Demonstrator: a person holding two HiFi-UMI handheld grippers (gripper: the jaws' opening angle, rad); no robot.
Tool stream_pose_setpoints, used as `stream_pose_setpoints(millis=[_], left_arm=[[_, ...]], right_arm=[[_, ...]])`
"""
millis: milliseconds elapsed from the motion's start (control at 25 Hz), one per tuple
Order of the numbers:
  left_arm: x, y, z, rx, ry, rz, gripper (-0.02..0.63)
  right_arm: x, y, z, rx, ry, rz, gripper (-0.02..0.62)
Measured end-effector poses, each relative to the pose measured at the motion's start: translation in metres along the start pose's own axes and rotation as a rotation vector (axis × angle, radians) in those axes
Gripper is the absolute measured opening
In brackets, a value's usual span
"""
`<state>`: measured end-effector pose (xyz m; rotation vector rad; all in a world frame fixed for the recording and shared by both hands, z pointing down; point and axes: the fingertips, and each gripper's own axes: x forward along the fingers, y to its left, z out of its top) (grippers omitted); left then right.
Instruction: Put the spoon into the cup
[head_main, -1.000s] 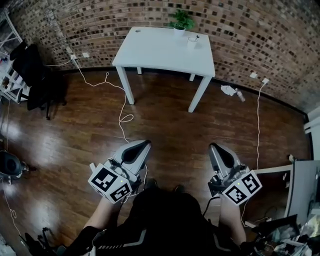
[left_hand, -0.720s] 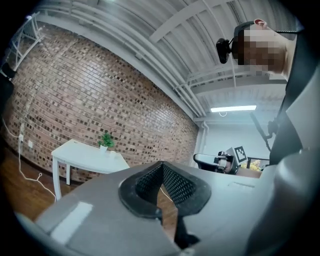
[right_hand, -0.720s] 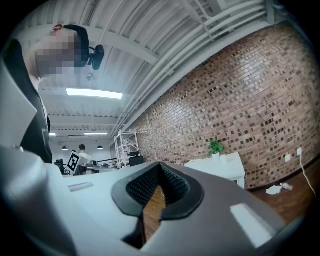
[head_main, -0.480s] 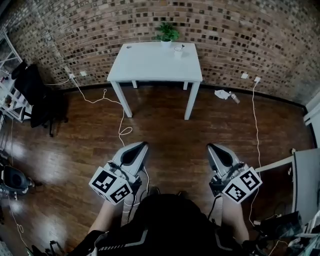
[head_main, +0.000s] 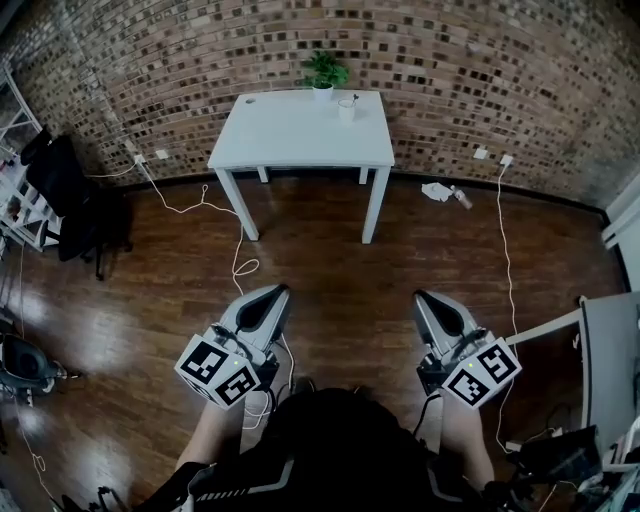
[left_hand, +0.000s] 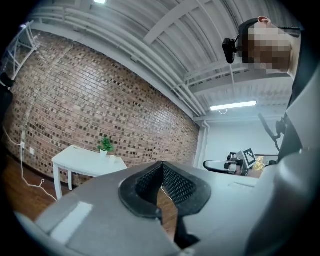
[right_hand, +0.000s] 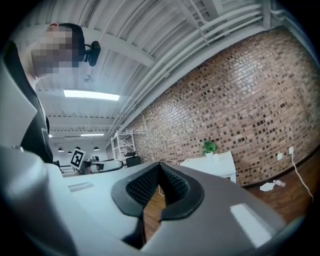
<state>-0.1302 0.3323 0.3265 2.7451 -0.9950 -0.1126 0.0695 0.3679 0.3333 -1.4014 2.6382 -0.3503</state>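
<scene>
Presently both my grippers are clenched on nothing: the left gripper and the right gripper have their jaws together and point level toward the white desk across the wooden floor. The cup stands at the desk's far edge, right of its middle, just beside the potted plant. A thin dark sliver rises above its rim (possibly the spoon, upright; too small to confirm). The cup lies straight ahead, well apart, about midway between my hands, neither nearer.
</scene>
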Motion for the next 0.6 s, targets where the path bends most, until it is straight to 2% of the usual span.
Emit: stream_pose_setpoints(millis=[320, 600], left_arm=[[-0.001, 0.011, 0.005, 0.009, -0.006, 0.034, -0.006], [0.003, 0.02, 0.01, 0.017, -0.003, 0.031, -0.006]], right_arm=[[0.011, -0.005, 0.006, -0.006, -0.01, 0.02, 0.006], [0.03, -0.007, 0.009, -0.009, -0.006, 0.038, 0.006]])
